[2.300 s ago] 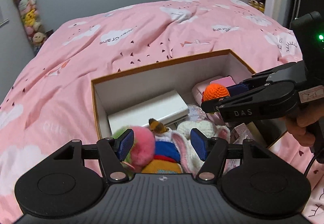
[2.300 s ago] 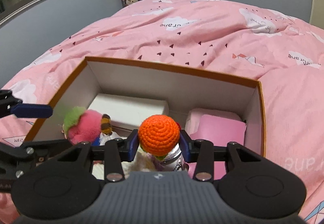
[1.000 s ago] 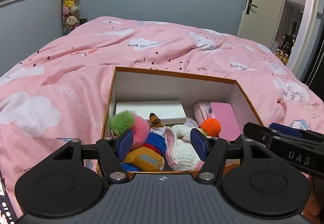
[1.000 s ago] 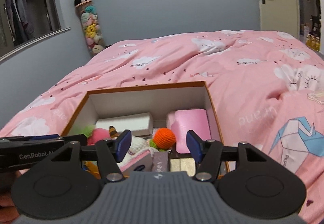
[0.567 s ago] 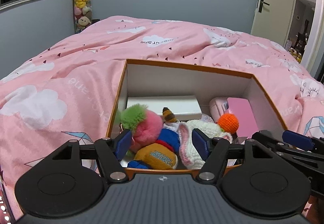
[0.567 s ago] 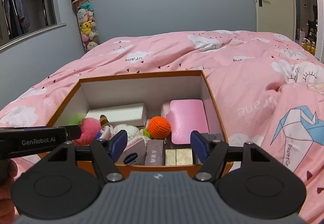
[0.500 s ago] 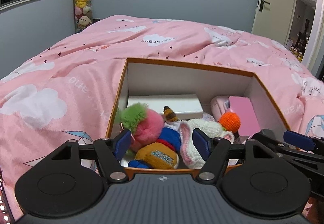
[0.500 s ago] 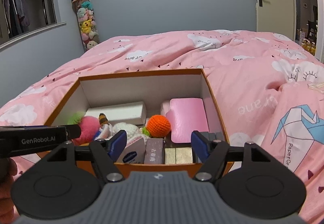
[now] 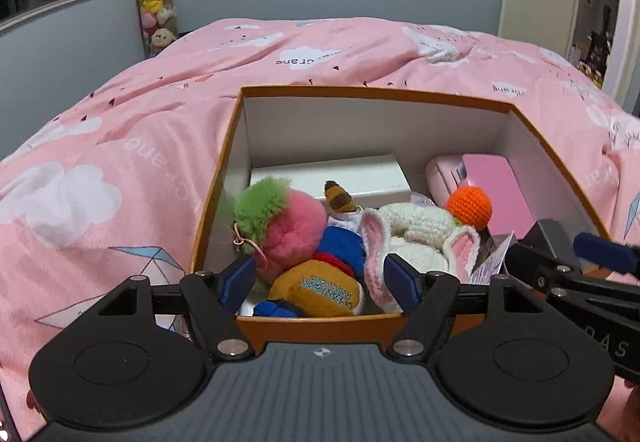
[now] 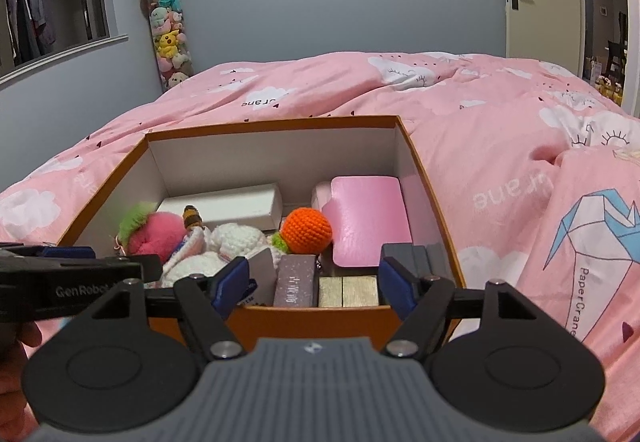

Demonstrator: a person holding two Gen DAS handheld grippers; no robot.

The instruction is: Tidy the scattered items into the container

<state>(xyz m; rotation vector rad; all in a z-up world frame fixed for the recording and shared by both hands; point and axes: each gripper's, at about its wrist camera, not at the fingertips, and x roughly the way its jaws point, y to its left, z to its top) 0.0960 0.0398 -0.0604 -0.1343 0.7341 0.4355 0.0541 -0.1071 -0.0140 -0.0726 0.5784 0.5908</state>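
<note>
Pink cloud-print duvet under orange box, grey walls, both tongs just spreading, released, empty.

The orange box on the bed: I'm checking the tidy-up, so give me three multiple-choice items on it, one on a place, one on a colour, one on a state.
1. Where is the crocheted ball?
A. on the quilt
B. in the orange box
C. in the right tool

2. What colour is the flat case beside it?
A. pink
B. green
C. black

3. How is the left tool?
A. gripping a plush
B. open, empty
C. shut

B, it lies among the toys; A, its lid is pink; B, nothing between its pads.
</note>
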